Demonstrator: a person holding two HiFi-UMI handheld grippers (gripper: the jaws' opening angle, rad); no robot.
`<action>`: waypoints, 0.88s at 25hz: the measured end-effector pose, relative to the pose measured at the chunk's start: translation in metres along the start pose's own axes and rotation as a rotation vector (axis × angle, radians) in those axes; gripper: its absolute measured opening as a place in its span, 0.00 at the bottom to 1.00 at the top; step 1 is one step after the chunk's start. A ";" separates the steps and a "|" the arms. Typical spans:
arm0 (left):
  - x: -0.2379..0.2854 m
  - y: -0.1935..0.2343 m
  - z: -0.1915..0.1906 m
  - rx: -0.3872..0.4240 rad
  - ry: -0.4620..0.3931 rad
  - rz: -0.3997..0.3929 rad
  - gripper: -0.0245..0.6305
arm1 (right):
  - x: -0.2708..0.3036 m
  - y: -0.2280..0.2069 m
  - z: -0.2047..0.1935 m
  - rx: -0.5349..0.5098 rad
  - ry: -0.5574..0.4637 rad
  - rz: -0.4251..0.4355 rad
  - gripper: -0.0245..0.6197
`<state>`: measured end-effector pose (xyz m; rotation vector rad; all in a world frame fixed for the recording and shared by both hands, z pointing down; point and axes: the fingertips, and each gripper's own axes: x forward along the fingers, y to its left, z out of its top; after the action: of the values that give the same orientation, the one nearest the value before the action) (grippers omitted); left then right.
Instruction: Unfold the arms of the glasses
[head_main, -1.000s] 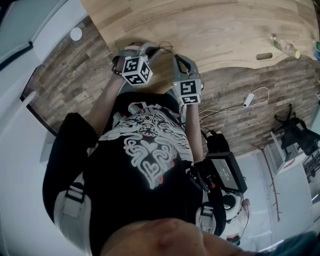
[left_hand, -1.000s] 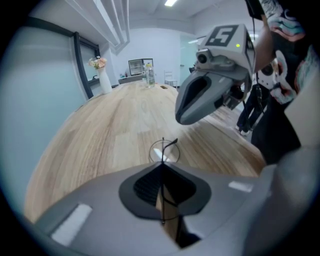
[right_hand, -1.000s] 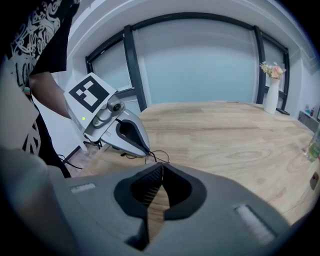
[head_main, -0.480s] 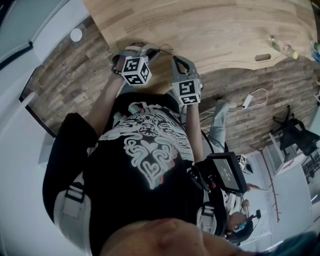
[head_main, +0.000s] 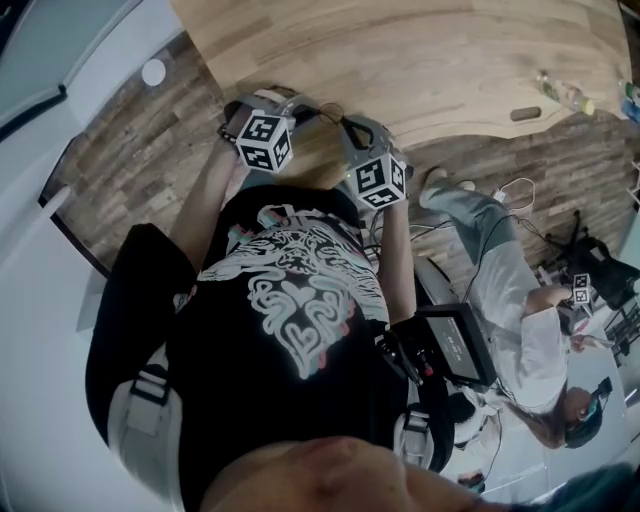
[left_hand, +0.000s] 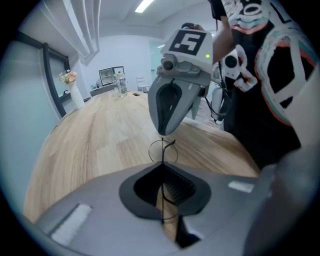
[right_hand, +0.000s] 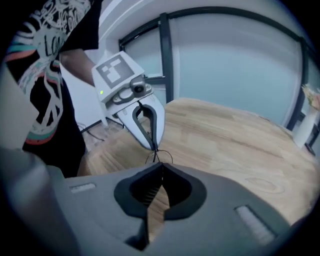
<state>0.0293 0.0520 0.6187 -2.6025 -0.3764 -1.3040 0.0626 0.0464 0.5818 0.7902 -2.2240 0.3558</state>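
While both tools were held tip to tip above the curved near edge of the light wooden desk (head_main: 450, 60), upper centre of the head view, the left hand-held gripper (left_hand: 163, 169) had its jaws pinched together on the glasses (left_hand: 162, 150), with thin dark wire running through the slit between them. Right hand-held gripper (right_hand: 161, 172): same story, jaws closed on the wire frame from the opposite side. Each gripper view showed the other unit's grey jaws coming down onto the frame at centre frame, with one round wire lens rim visible between the two sets of tips. Glasses were held up between the two grippers, desk surface behind them. No view showed whether the arms were folded or out. Both grippers sat close to the wearer's black printed T-shirt (head_main: 290, 300). Background: plastic bottle (head_main: 565, 94) and a small dark oblong item (head_main: 528, 113) at the upper right of the desk, well apart from the work. White vase with flowers (left_hand: 74, 95) stood at the left of the left gripper view. Second person (head_main: 520, 310) in light clothes was bent over above the plank floor (head_main: 120, 150), right side of the head view.
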 end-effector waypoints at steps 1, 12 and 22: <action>0.000 -0.002 -0.001 0.017 0.000 -0.008 0.03 | 0.004 0.004 -0.003 -0.048 0.021 0.011 0.04; 0.001 -0.019 -0.004 0.086 -0.016 -0.106 0.03 | 0.022 0.027 -0.001 -0.198 0.033 0.140 0.04; 0.001 -0.025 -0.010 0.086 -0.040 -0.136 0.03 | 0.032 0.032 -0.008 -0.195 0.055 0.178 0.04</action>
<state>0.0150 0.0730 0.6271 -2.5739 -0.6123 -1.2482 0.0295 0.0606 0.6105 0.4748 -2.2419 0.2377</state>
